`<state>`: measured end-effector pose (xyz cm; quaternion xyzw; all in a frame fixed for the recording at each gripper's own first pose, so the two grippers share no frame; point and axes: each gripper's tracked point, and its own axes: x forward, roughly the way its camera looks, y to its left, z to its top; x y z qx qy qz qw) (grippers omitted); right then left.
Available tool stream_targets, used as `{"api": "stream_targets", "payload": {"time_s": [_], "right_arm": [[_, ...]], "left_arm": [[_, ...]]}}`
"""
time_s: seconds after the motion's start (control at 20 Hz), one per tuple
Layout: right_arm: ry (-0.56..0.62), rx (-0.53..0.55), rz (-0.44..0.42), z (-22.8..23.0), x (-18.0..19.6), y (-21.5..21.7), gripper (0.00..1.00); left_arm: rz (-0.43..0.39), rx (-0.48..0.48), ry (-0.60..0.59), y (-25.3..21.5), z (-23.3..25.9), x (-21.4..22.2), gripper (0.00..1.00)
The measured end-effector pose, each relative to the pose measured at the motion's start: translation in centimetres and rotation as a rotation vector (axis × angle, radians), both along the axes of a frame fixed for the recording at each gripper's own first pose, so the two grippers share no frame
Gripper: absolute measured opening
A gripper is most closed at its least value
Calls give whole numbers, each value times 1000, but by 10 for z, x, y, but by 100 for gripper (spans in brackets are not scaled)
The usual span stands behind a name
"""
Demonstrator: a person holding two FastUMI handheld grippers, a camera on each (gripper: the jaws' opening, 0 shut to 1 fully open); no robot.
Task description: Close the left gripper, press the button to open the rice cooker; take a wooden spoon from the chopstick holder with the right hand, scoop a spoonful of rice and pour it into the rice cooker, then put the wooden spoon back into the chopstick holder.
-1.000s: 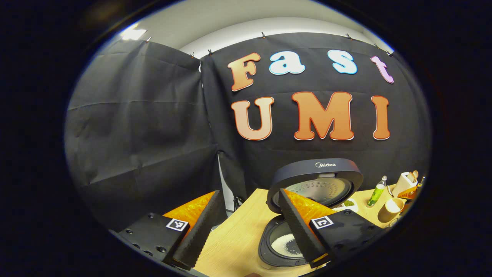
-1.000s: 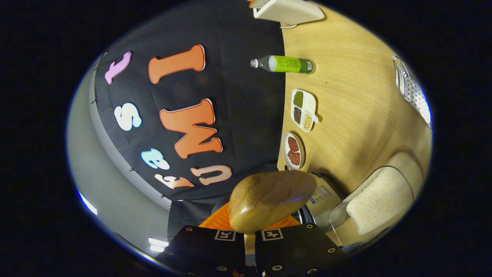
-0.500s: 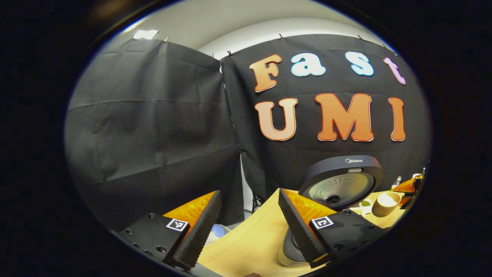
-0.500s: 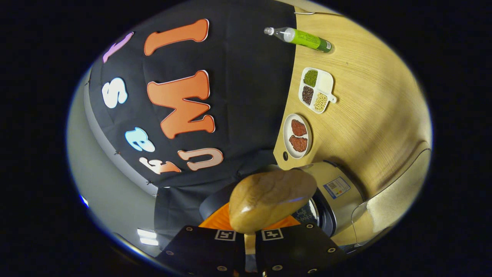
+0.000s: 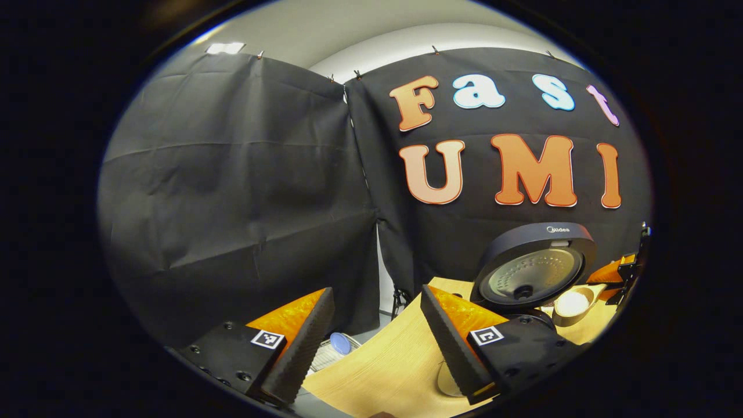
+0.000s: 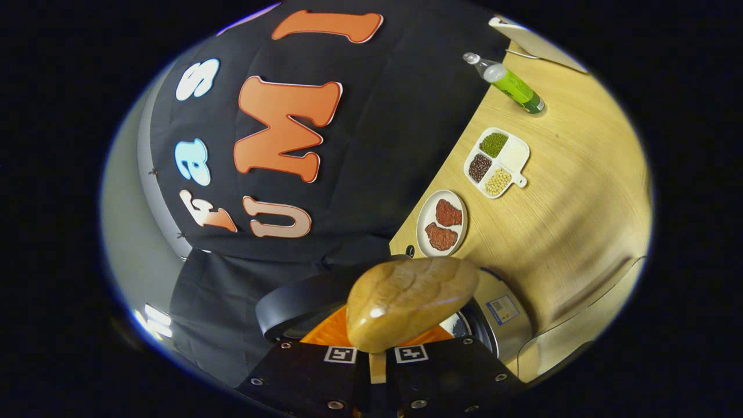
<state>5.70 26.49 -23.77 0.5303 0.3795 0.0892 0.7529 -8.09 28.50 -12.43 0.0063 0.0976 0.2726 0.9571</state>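
Note:
The dark rice cooker stands with its lid raised, and its body sits on the wooden table. My right gripper is shut on the handle of the wooden spoon. The rounded back of the spoon's bowl faces the camera, just in front of the cooker's lid. In the left gripper view the wooden spoon carries white rice and hangs beside the open lid, with the right gripper behind it. My left gripper is open and empty, over the table's left end, left of the cooker.
A plate with two red pieces, a divided dish of beans and a green bottle stand along the wall. The rim of a clear container shows near the cooker. Beyond the table's left edge is a white rack.
The left gripper view swung left, so the cooker slid to the right and its pot dropped from sight. The right gripper rolled with the spoon toward the cooker; the rice container slid off.

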Motion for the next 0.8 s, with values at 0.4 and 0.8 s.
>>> {"api": "stream_targets", "payload": {"time_s": [0.4,0.8], "right_arm": [[-129,-280,54,-2,6,6,10],[-205,-402,82,5,7,17,10]], "left_arm": [[-1,8,36,9,-6,-2,100],[-23,17,29,5,-5,1,94]]}}
